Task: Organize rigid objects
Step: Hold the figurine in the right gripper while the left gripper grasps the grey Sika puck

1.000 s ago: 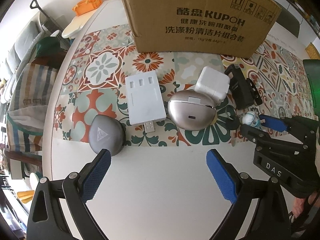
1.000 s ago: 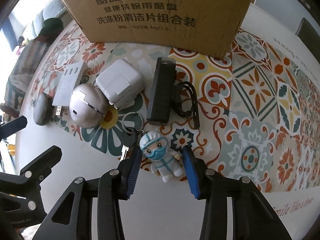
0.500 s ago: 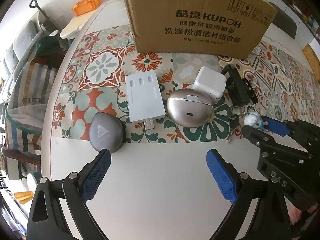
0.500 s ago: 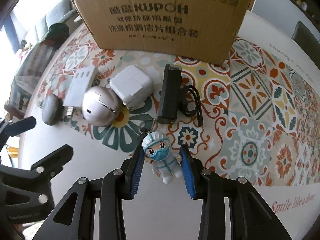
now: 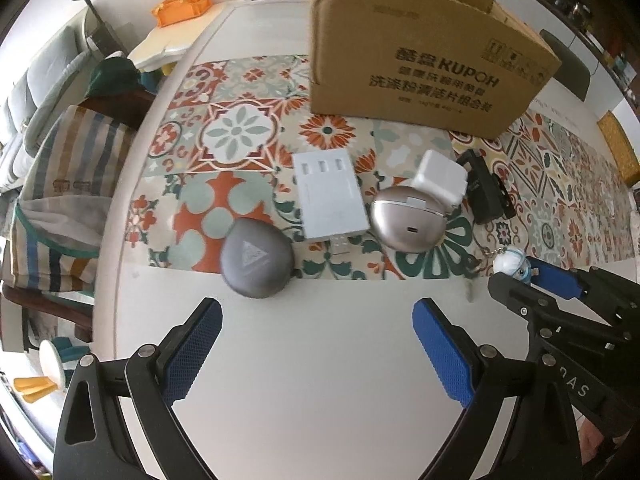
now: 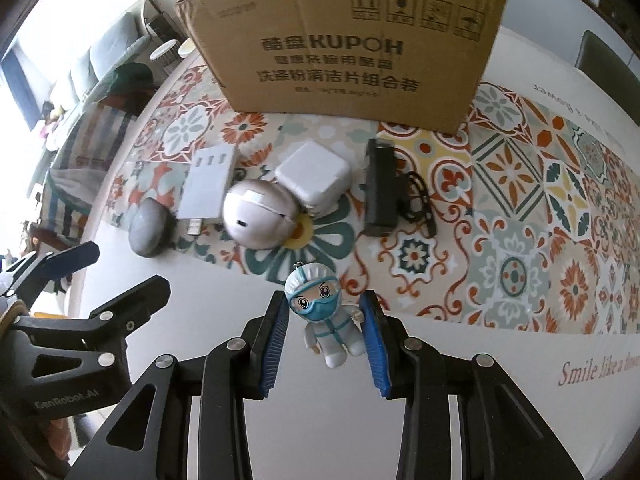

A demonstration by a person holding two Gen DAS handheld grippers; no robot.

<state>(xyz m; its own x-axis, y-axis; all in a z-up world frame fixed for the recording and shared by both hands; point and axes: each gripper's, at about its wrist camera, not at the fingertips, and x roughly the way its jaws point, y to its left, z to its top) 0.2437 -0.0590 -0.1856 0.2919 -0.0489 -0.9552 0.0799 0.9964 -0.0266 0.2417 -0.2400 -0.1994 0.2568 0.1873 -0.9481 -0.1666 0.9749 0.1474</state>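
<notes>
The cardboard box (image 6: 344, 40) is cut off by the top edge of the right wrist view, so its inside stays hidden. The keychain figure (image 5: 510, 263) is largely hidden behind the right tongs (image 5: 532, 280) in the left wrist view. The small print under the box's brand name is too blurred to read.

Left claw (image 5: 316, 344) wide apart, empty; right claw (image 6: 323, 334) clamped on figurine (image 6: 325, 320).

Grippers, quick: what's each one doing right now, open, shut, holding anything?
Left gripper: open, holding nothing, above bare table.
Right gripper: shut on the figurine keychain, pads against both its sides.
</notes>
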